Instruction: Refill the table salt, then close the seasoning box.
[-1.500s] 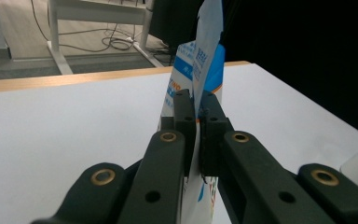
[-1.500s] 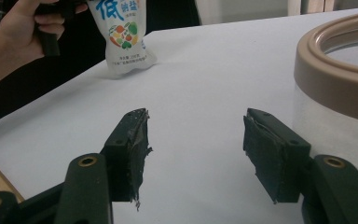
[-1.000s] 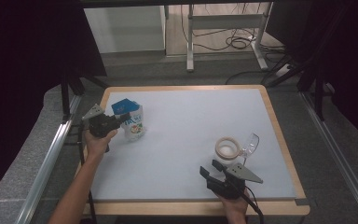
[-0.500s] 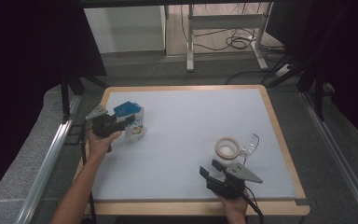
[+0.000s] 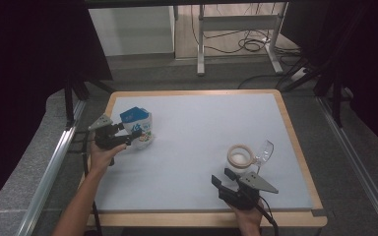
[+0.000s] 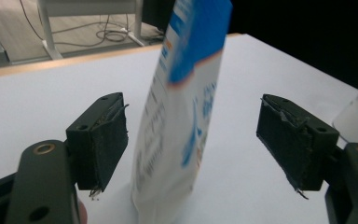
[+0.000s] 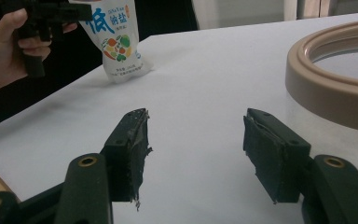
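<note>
Left gripper point(image 5: 128, 139) sits near the tabletop's point(image 5: 197, 147) left edge, close to the wooden rim. Its jaws have just been opening and now stand apart, with the blue-and-white pouch point(image 5: 139, 128) upright between them; in the left gripper view the pouch point(image 6: 182, 116) has a clear gap to the pad on each side, so neither pad presses on it. The middle of the tabletop is bare white surface, leaving wide open room between the two hands. Right gripper point(image 5: 222, 178) is near the front edge, jaws apart with nothing between them. Just beyond it lie a tan tape ring point(image 5: 240, 156) and, touching that ring's right side, a clear plastic piece point(image 5: 265, 150).

Surroundings: grey floor, black curtains at both sides, cables point(image 5: 246, 44) on the floor behind the tabletop.

The right gripper view shows the printed front of the pouch point(image 7: 116, 42) and the hand point(image 7: 9, 42) holding the left gripper; the left gripper view gives the pouch edge-on and blurred.
</note>
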Available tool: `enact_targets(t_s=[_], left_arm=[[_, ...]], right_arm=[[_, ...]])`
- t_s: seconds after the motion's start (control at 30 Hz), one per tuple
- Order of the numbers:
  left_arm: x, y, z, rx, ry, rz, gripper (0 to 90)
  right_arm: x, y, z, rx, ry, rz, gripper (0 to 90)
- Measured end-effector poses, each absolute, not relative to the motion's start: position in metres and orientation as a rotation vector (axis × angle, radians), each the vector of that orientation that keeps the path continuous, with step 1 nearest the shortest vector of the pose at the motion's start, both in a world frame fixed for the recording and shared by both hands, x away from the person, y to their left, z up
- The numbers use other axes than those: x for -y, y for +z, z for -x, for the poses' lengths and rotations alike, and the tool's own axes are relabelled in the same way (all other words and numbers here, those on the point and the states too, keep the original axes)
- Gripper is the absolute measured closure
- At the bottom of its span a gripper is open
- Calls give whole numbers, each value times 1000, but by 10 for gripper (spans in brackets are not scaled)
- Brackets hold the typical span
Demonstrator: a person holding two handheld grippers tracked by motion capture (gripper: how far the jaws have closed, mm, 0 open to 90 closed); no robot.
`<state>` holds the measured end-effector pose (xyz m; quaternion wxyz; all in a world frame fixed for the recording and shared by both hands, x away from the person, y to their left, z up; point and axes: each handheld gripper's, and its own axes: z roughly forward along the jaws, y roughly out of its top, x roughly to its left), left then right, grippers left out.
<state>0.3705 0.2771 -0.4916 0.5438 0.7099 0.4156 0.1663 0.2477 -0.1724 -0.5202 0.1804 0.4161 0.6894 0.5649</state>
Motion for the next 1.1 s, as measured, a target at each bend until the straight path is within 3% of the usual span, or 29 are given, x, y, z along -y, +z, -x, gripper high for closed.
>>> enact_targets(t_s=[0.4, 0.93, 1.1], left_arm=[[-282, -510, -338, -1035, 338, -1705, 223], [-268, -524, -304, -1018, 356, -1763, 209], [-264, -531, -300, -1017, 345, -1787, 209]], right_arm=[[181, -516, -244, -1938, 1590, -1153, 441], [239, -489, -214, -1895, 1538, -992, 875], [268, -481, -213, -1839, 1543, -1037, 900]])
